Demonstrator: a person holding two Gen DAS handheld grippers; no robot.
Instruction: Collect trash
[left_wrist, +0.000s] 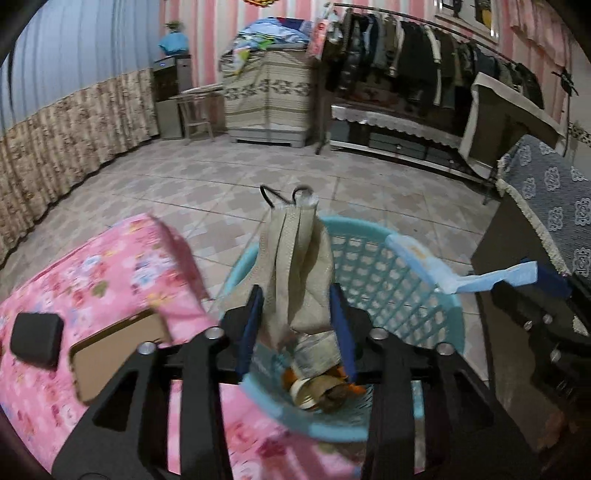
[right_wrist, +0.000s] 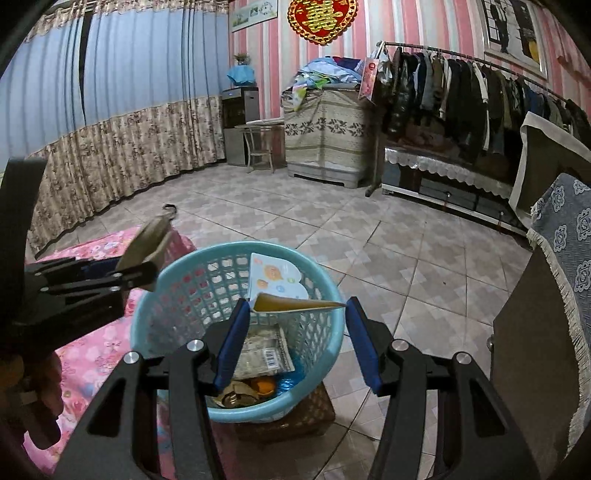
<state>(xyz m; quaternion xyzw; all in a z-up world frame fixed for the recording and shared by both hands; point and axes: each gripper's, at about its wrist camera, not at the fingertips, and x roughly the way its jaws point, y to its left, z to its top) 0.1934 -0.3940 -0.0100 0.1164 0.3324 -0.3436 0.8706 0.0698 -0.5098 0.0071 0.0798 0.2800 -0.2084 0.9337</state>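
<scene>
A light blue lattice basket (left_wrist: 399, 280) (right_wrist: 177, 295) stands on a woven stool beside the pink bed; it holds paper, packaging and orange scraps. My left gripper (left_wrist: 297, 325) is shut on a beige face mask (left_wrist: 295, 266) with black ear loops, held just above the basket's near rim. It also shows in the right wrist view (right_wrist: 147, 245). My right gripper (right_wrist: 295, 332) is wide open over the basket. A white and blue printed card (right_wrist: 275, 280) with a yellow underside sits at its fingertips, tilted over the basket; whether the pads touch it is unclear. The card also shows in the left wrist view (left_wrist: 436, 267).
The pink floral bed cover (left_wrist: 92, 280) lies at the left with a phone (left_wrist: 118, 354) and a black case (left_wrist: 37, 343) on it. A dark cabinet under a blue patterned cloth (right_wrist: 565, 236) stands at the right. Tiled floor (right_wrist: 369, 229) stretches ahead to a clothes rack (right_wrist: 461, 88).
</scene>
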